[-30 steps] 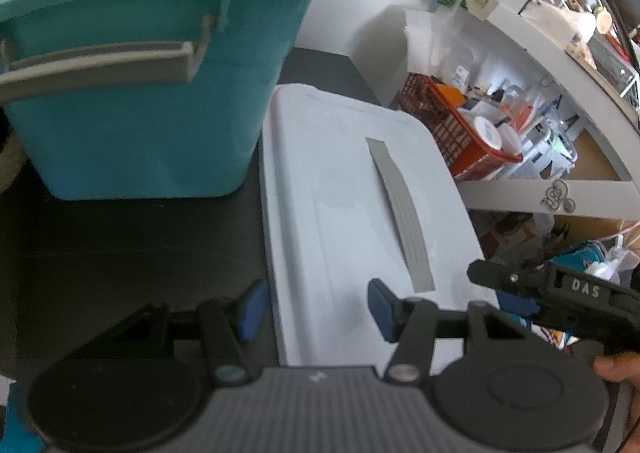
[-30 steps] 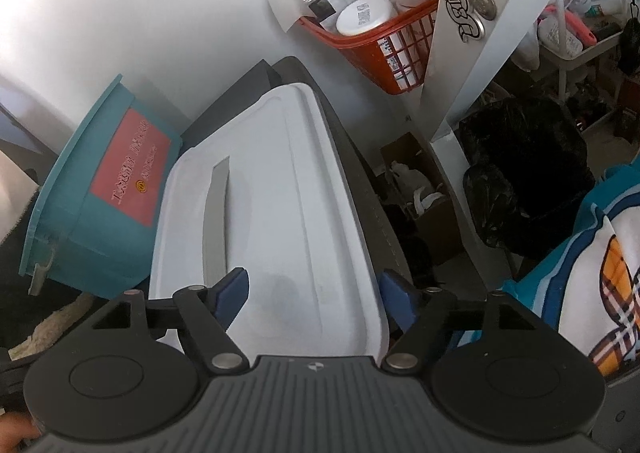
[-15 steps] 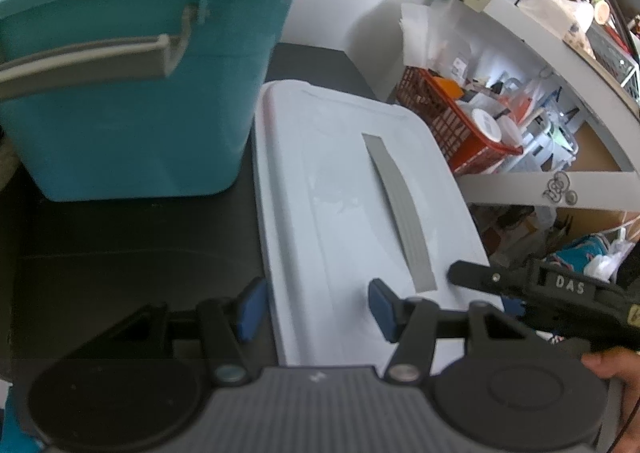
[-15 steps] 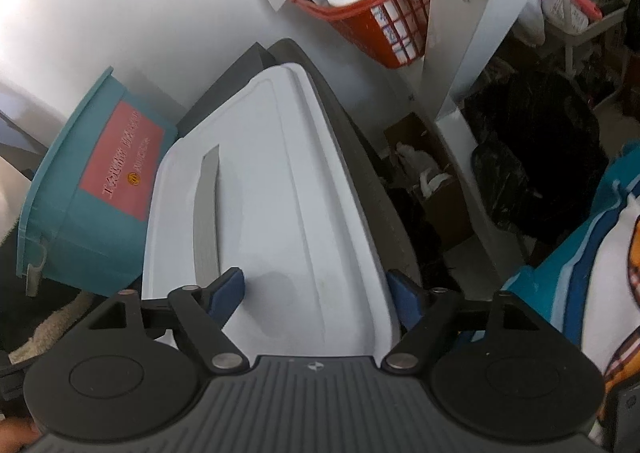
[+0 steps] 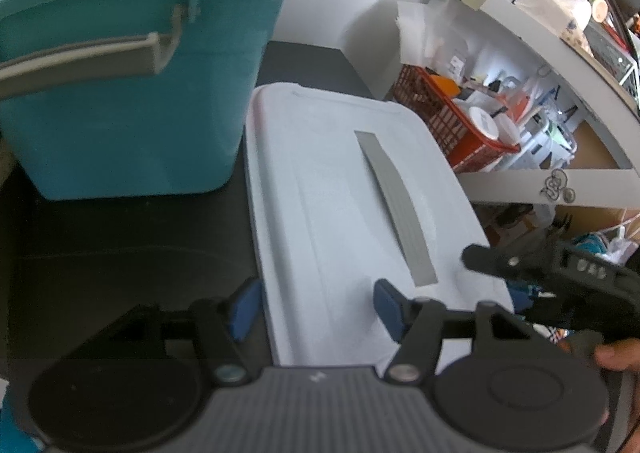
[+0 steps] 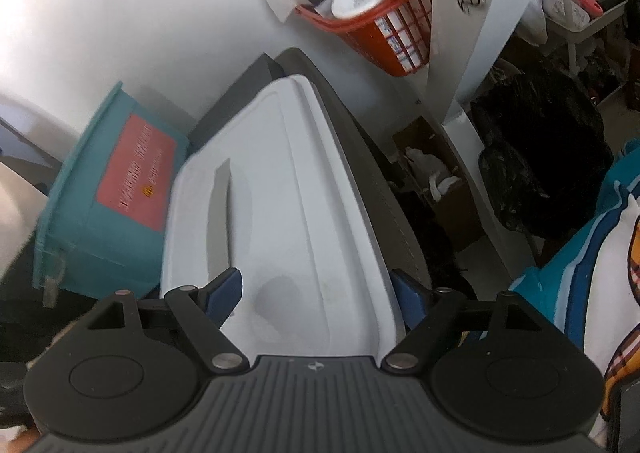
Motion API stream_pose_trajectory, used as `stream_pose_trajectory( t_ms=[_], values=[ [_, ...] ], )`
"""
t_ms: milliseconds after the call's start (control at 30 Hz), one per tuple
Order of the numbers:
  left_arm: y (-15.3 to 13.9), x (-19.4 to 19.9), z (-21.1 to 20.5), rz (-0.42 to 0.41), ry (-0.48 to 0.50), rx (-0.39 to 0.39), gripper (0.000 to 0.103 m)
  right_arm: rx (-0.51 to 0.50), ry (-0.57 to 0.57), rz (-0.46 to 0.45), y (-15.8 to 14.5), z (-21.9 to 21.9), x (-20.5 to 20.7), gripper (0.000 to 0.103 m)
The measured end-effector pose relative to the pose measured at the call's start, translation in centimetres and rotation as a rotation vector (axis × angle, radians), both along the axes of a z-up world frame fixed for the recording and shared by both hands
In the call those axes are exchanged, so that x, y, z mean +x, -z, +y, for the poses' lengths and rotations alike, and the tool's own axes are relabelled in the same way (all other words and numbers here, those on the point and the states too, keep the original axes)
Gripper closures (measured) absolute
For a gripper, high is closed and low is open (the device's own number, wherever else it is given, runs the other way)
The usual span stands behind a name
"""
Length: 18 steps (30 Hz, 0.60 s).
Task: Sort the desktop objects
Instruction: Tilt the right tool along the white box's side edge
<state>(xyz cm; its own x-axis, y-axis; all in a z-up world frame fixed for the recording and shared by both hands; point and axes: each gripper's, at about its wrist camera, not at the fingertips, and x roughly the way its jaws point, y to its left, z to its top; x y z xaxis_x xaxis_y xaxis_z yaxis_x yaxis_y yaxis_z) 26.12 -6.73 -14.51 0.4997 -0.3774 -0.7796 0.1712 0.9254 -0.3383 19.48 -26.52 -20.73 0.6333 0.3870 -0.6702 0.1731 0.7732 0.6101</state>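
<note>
A white storage-box lid [image 5: 320, 189] with a grey strip handle [image 5: 394, 209] lies flat on the dark table [image 5: 120, 233]. My left gripper [image 5: 316, 307] straddles the lid's near left edge. Its jaws are opening: one blue pad hangs just outside the edge and the other over the lid top, neither pressing. My right gripper [image 6: 316, 293] straddles the same lid [image 6: 280, 181] at its near right edge. Its pads stand wide apart, one by the end of the grey strip [image 6: 219, 221] and one beside the rim. Nothing is gripped.
A teal bucket [image 5: 120, 93] with a grey handle stands on the table just left of the lid. An orange basket [image 5: 448, 125] of jars sits on white shelving to the right. Past the table's right edge are dark bags and boxes on the floor [image 6: 532, 173].
Both grippers' jaws have spread a little wider around the lid's edges. The right wrist view has rolled slightly; the lid and the bucket have not moved.
</note>
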Motion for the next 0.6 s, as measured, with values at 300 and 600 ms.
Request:
stream_pose_trajectory(
  t_ms=[300, 600],
  values=[
    [0.2, 0.2, 0.4, 0.004, -0.023, -0.011, 0.036, 0.160, 0.008, -0.013, -0.2, -1.4, 0.0, 0.019],
    [0.2, 0.5, 0.3, 0.004, -0.027, -0.012, 0.036, 0.320, 0.036, -0.002, 1.1, -2.3, 0.2, 0.019]
  ],
)
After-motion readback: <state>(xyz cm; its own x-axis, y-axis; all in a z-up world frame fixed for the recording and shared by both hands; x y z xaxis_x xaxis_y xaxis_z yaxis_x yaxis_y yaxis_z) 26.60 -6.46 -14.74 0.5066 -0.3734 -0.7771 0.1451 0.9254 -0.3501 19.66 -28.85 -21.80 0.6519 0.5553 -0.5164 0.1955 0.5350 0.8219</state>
